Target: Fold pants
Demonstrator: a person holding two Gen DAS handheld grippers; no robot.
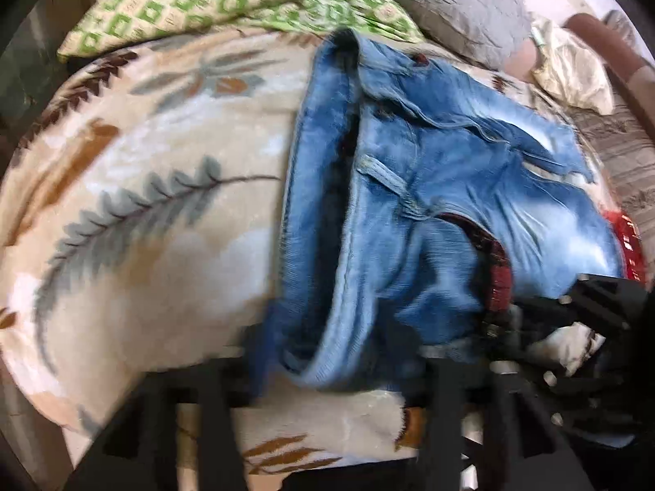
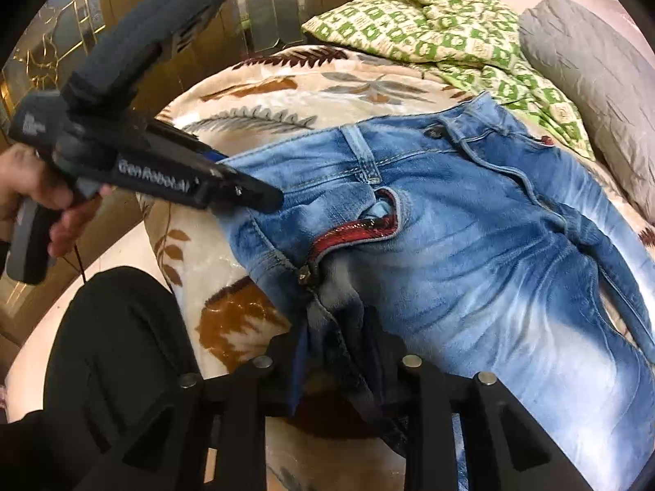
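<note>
Faded blue jeans (image 1: 442, 212) with a red pocket lining lie on a cream leaf-patterned blanket (image 1: 143, 188). In the left wrist view my left gripper (image 1: 327, 372) is shut on the waistband edge of the jeans at the bottom. In the right wrist view the jeans (image 2: 470, 237) lie front up, button and fly showing. My right gripper (image 2: 339, 364) is shut on a bunched fold of denim near the zipper pocket. The left gripper (image 2: 249, 196) shows at upper left, its tips on the waistband corner.
A green patterned quilt (image 2: 446, 24) and a grey pillow (image 2: 589, 77) lie at the head of the bed. Wooden glass-paned doors (image 2: 123, 20) stand behind. The person's black-clad leg (image 2: 110, 352) is at the bed's near edge. A red item (image 1: 630, 245) lies at right.
</note>
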